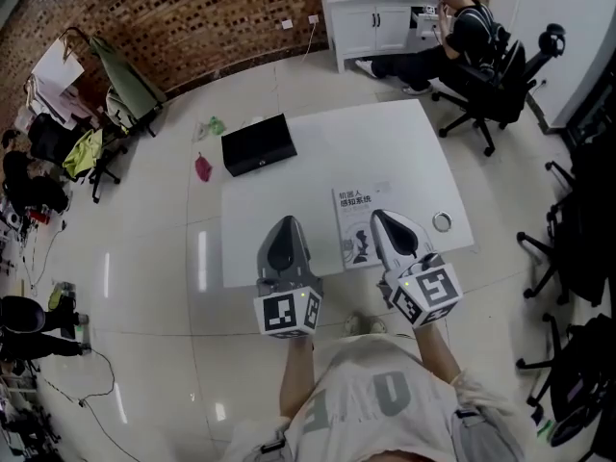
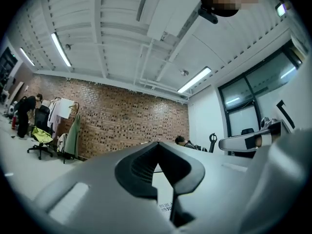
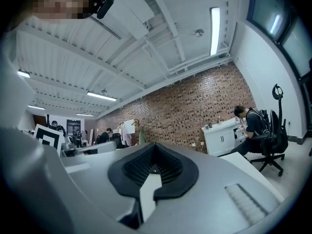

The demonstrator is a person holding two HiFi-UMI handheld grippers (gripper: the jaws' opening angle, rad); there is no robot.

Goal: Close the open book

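Book [image 1: 358, 221]: closed, front cover up, flat on the white tabletop [image 1: 385, 147], close to its near edge.
Left claw [image 1: 286, 221]: jaws pressed together tip to tip, nothing between them; held just left of the book, pointing across the room.
Right claw [image 1: 377, 215]: jaws together, empty; held over the book's right edge.
Black box [image 1: 258, 144]: on the tabletop, well apart from the book, beyond it to the left.
Tape ring [image 1: 442, 221]: near the book, to its right.

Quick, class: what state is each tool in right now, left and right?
Left tool: closed, holding nothing.
Right tool: closed, holding nothing.
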